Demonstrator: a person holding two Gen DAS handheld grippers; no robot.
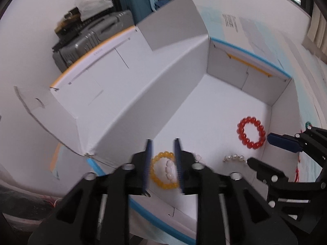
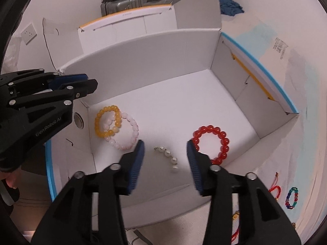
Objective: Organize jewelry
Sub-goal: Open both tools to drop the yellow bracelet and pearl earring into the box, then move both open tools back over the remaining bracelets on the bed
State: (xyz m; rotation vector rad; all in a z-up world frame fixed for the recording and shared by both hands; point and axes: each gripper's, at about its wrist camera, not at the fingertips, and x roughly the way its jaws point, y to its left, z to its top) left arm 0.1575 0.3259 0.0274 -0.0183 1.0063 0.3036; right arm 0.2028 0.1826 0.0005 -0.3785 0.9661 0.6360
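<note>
1. White cardboard box (image 2: 173,110): open-topped with a blue-edged rim, it fills the centre of both views; its flaps stand up at the top of each frame.
2. Yellow bead bracelet (image 2: 107,120): lies on the box floor at centre left of the right wrist view, overlapping the pink bead bracelet (image 2: 130,134) just to its right.
3. Pearl strand (image 2: 168,156): lies loose on the box floor at lower centre of the right wrist view.
4. Red bead bracelet (image 2: 211,144): lies flat on the floor, right of centre, apart from the pearl strand.
5. Left gripper (image 1: 163,163): bottom centre of the left wrist view, its blue pads parted slightly with nothing pinched; the yellow bracelet lies below the gap.
6. Right gripper (image 2: 165,163): bottom centre of its own view, pads spread wide and empty, with the pearl strand on the floor below the gap.
7. Multicoloured bead bracelet (image 2: 292,198) and red cord bracelet (image 2: 274,189): outside the box, at lower right.
8. Grey suitcase (image 1: 90,38): upper left of the left wrist view, behind the box.
</note>
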